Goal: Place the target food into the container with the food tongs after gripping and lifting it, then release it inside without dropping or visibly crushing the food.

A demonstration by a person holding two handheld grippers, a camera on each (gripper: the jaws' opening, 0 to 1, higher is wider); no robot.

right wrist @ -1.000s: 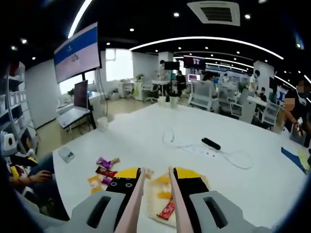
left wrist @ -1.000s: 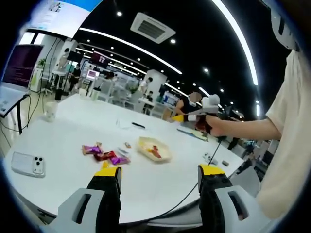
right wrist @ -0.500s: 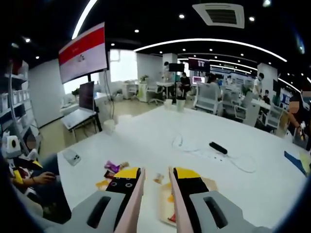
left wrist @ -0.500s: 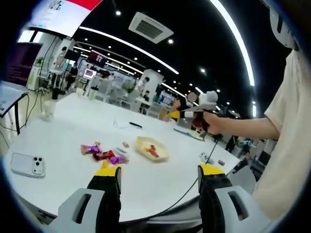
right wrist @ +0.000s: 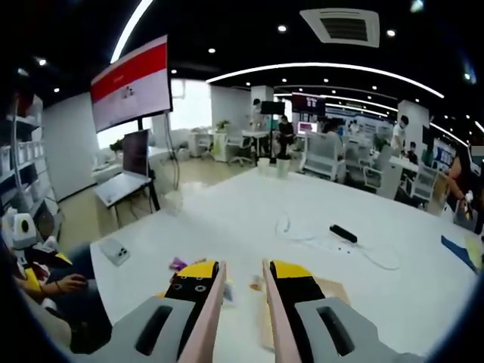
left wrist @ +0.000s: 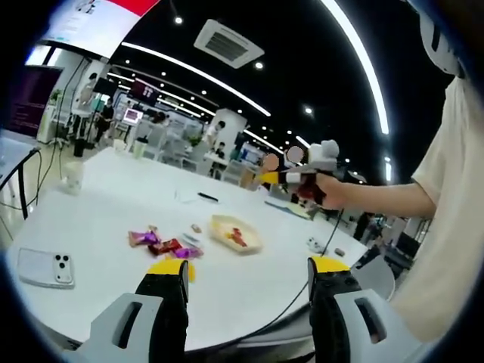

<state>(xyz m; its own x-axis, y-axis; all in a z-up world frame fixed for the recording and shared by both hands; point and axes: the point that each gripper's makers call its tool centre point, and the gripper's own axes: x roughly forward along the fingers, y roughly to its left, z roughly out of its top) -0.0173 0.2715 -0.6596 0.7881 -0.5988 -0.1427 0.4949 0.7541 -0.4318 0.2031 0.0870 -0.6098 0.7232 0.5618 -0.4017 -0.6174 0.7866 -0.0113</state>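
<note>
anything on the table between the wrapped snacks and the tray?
Nothing visible. In the left gripper view the wrapped snacks lie just left of the tray, with bare white table and one small loose piece beside that gap.

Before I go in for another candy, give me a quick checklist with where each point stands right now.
1. Tongs empty: ok, nothing shows between the pink arms in the right gripper view.
2. Tray within reach on the table: ok, and it already holds red pieces.
3. Loose candies available: ok, beside the tray, towards the phone.
4. Right tool lined up over a candy: not ok, it is raised above the table.
5. Left tool out of the way: ok, open and off the table.
6. Cable clear of the path: cannot tell.
</note>
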